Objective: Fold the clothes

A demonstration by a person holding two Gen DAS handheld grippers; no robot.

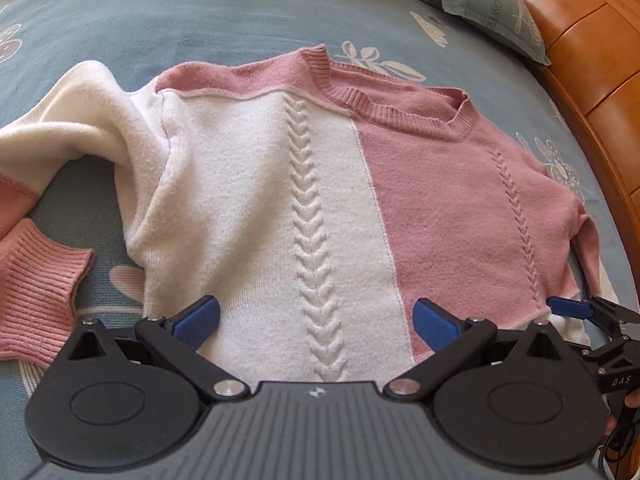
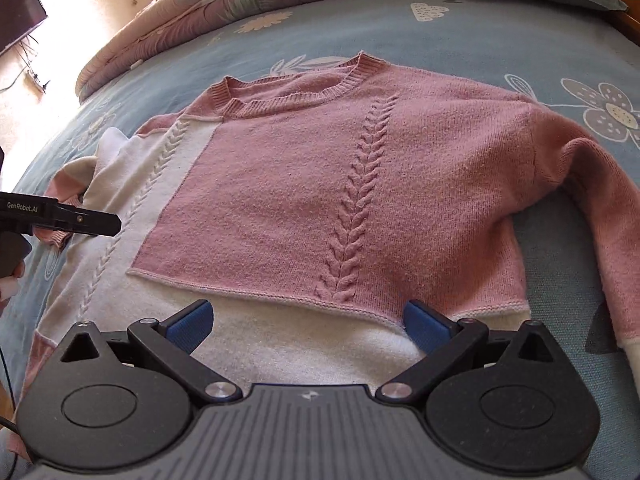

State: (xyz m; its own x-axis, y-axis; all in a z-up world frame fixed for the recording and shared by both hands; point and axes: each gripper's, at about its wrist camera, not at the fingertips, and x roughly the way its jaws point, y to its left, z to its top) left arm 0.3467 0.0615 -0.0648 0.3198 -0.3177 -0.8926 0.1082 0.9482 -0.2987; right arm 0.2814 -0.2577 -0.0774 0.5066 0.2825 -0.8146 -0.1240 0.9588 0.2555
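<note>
Two handheld grippers hover over a pink and white sweater (image 1: 320, 184) spread flat, front up, on a blue floral bedspread (image 1: 168, 16). The left gripper (image 1: 316, 320) has its blue pads spread wide and holds nothing; it sits above the white half near the hem, at six o'clock in its own view. The right gripper (image 2: 306, 322) is equally wide open and empty, poised over the white band below the pink panel.

The sweater's long axis runs from hem to ribbed collar (image 1: 392, 108), so the neck points toward twelve o'clock, away from both grippers and toward the pillow (image 1: 488, 4). The white sleeve (image 1: 72, 120) bunches out at nine o'clock in the left view, its pink cuff (image 1: 40, 288) curled back near seven o'clock. The pink sleeve (image 2: 592, 200) trails down at three o'clock in the right view.

The step in hand looks like the first fold. To do it well, each gripper would probably pinch a single layered edge, lift low, and carry the sleeves inward along the cable-knit lines before folding hem to collar, so that the knit lies smooth.
</note>
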